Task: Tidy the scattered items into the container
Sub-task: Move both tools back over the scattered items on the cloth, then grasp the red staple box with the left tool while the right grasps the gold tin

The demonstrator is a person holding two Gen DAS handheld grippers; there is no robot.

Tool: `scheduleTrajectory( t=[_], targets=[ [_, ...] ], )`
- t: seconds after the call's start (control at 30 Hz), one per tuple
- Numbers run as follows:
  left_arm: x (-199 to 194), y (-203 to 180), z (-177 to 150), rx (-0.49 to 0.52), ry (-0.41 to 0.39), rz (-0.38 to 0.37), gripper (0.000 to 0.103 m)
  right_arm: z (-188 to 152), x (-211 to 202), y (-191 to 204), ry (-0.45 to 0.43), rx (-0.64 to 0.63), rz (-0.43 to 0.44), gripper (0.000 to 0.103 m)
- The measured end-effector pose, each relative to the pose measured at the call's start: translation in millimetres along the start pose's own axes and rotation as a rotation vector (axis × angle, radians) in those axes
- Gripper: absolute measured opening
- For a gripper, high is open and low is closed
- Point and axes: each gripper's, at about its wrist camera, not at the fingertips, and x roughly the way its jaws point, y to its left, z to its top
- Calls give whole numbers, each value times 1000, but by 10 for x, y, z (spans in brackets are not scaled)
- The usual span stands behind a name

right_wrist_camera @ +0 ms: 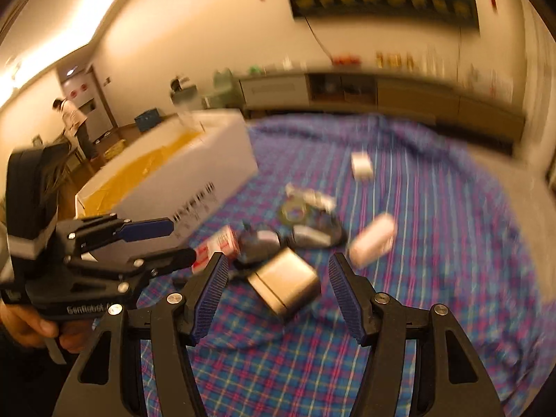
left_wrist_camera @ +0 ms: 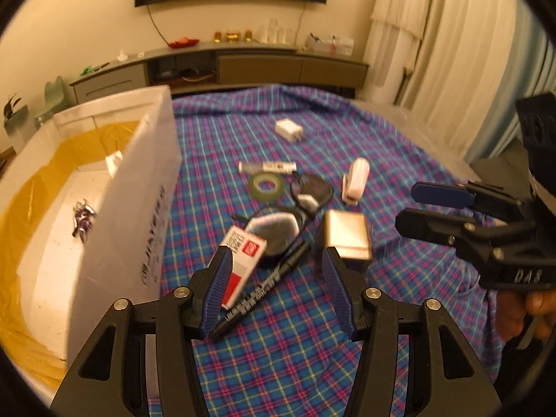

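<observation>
A white box (left_wrist_camera: 146, 187) with a yellow liner stands at the left and holds a small purple item (left_wrist_camera: 82, 220). It also shows in the right wrist view (right_wrist_camera: 194, 177). Scattered on the plaid cloth lie a black marker (left_wrist_camera: 267, 288), a red-and-white pack (left_wrist_camera: 239, 260), glasses (left_wrist_camera: 295, 215), a metal tin (left_wrist_camera: 345, 238), a tape roll (left_wrist_camera: 267, 185), a tube (left_wrist_camera: 267, 166), a white stapler (left_wrist_camera: 356, 180) and a white charger (left_wrist_camera: 289, 130). My left gripper (left_wrist_camera: 276, 274) is open above the marker and pack. My right gripper (right_wrist_camera: 278, 274) is open just before the tin (right_wrist_camera: 285, 281).
The blue plaid cloth (left_wrist_camera: 295, 347) covers the table. A long low cabinet (left_wrist_camera: 222, 66) runs along the back wall, curtains hang at the right. A person (right_wrist_camera: 74, 125) stands far off at the left in the right wrist view.
</observation>
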Motion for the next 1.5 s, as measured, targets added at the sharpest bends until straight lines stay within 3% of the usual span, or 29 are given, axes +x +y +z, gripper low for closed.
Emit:
scheduleTrajectory(
  t=[0.13, 0.23, 0.3, 0.43, 0.57, 0.7, 0.77, 0.93, 1.37, 1.43, 1.5],
  targets=[
    [216, -19, -101, 36, 58, 22, 57, -67, 259, -75, 83, 35, 19, 65],
    [298, 18, -132, 32, 85, 30, 57, -94, 402, -26, 100, 10, 7, 76],
    [345, 43, -147, 26, 96, 34, 57, -90, 486, 12, 100, -12, -6, 78],
    [480, 136, -207, 13, 111, 39, 57, -73, 616, 74, 90, -63, -38, 79],
    [516, 137, -229, 46, 69, 65, 57, -97, 711, 66, 89, -100, -67, 79],
    [552, 157, -190, 38, 60, 65, 57, -127, 754, 14, 103, -78, -55, 78],
    [570, 202, -151, 25, 65, 59, 57, -115, 797, -11, 112, -64, -45, 71],
    [522, 407, -47, -63, 36, 44, 57, -102, 810, -20, 114, -44, -58, 70],
    [856, 531, -21, -92, 84, 117, 56, -93, 670, -4, 118, 25, -19, 70],
    [866, 543, -7, -96, 83, 123, 54, -91, 638, 4, 113, 28, -14, 70],
    [860, 586, 9, -125, 80, 118, 44, -88, 613, 8, 108, 30, -11, 70]
  ],
)
